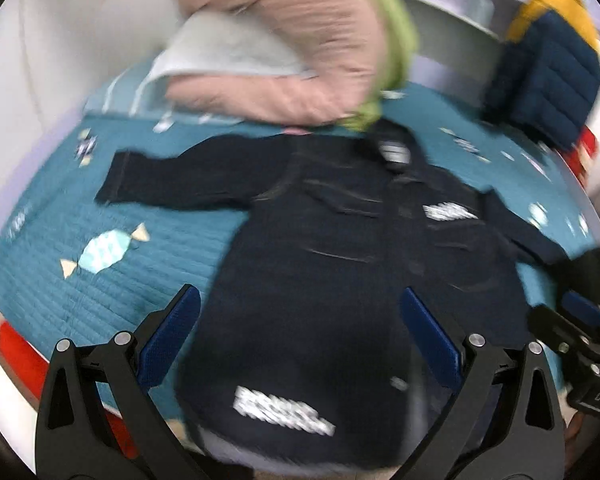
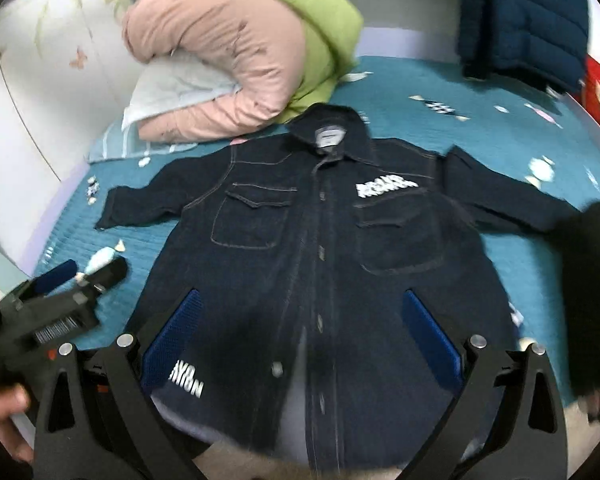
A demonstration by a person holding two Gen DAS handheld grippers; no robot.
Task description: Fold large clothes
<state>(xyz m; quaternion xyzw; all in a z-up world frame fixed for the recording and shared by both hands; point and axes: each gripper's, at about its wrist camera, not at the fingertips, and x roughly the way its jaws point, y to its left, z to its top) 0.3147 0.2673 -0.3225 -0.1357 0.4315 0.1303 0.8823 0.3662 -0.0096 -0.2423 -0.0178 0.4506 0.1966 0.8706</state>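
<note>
A dark denim jacket [image 1: 340, 264] [image 2: 320, 248] lies flat and front-up on the teal quilted bedcover [image 1: 148, 248] [image 2: 480, 120]. Its collar points away, both sleeves are spread to the sides, and its hem is at the near edge of the bed. My left gripper [image 1: 300, 292] is open above the jacket's lower left part, with nothing between its blue pads. In the right wrist view the left gripper [image 2: 90, 270] hovers over the cover to the left of the jacket. My right gripper [image 2: 302, 295] is open over the lower front placket, and it shows at the right edge as the right gripper [image 1: 572, 320].
A rolled pink and green duvet [image 2: 236, 52] on a pale blue pillow [image 2: 172, 88] lies behind the collar. A navy puffer jacket [image 2: 524, 20] hangs at the back right, with a red item [image 2: 598, 84] beside it. A hand [image 2: 4, 408] holds the left tool. A dark sleeve [image 2: 596, 280] is at the right.
</note>
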